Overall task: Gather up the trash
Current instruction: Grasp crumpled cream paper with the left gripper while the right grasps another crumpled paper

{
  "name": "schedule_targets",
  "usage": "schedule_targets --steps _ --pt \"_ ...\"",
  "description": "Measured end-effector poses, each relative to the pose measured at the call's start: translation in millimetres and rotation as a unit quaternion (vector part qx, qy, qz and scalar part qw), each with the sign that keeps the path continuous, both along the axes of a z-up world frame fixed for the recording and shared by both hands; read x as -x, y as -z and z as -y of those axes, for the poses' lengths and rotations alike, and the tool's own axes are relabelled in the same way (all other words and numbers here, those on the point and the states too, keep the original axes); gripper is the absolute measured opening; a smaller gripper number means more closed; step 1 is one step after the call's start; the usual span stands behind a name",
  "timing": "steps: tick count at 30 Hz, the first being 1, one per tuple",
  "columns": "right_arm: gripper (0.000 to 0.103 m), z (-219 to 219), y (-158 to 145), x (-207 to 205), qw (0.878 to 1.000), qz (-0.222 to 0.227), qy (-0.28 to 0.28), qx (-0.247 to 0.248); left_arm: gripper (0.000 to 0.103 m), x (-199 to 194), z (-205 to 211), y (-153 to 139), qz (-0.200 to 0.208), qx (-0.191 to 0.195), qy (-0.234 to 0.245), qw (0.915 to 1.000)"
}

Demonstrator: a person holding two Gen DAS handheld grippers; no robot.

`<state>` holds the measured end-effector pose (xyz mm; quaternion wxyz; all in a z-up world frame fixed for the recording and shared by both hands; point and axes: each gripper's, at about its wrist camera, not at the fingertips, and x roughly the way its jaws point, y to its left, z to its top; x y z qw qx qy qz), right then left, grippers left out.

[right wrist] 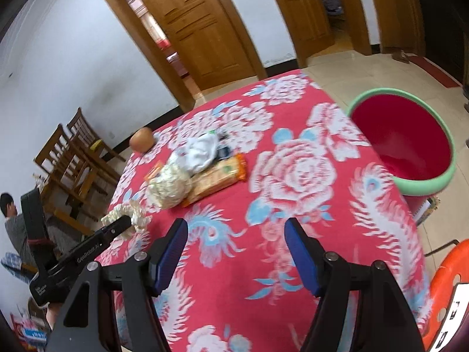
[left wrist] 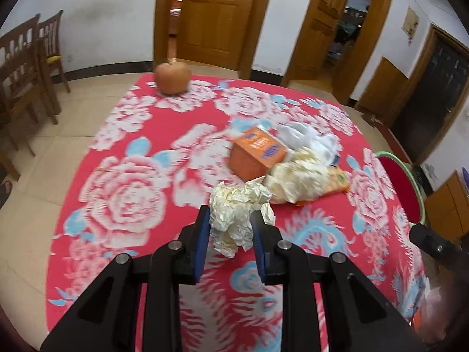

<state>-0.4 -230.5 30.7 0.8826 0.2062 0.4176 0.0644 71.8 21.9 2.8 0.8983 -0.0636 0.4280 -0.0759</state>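
Observation:
My left gripper [left wrist: 230,216] is shut on a crumpled ball of white paper [left wrist: 234,205], held just above the red flowered tablecloth [left wrist: 126,193]. In the right wrist view the same gripper [right wrist: 124,223] comes in from the left with the paper ball [right wrist: 137,215]. Beyond it lies a pile of trash: an orange box [left wrist: 258,152], a white plastic bag [left wrist: 310,140], a crumpled clear wrapper [left wrist: 293,179] and an orange snack packet [right wrist: 219,176]. My right gripper [right wrist: 236,226] hangs open over bare cloth, with nothing between its fingers.
A red basin with a green rim [right wrist: 401,143] stands beside the table's right edge, lower than the top. A round brown fruit [left wrist: 173,76] sits at the far edge. Wooden chairs [left wrist: 26,67] and a seated person [right wrist: 13,223] are on the left.

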Motion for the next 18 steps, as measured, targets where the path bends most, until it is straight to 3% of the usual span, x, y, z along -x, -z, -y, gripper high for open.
schedule_targets --steps 14,18 --pt "0.071 -92.4 13.9 -49.7 0.995 -0.007 -0.093 0.024 0.027 -6.3 -32.6 18.2 -0.012 -0.001 -0.031 0.9994" --pt "0.065 -107.9 27.4 -57.2 0.994 -0.021 -0.101 0.033 0.027 -5.8 -34.4 19.0 -0.008 0.003 -0.025 0.9997"
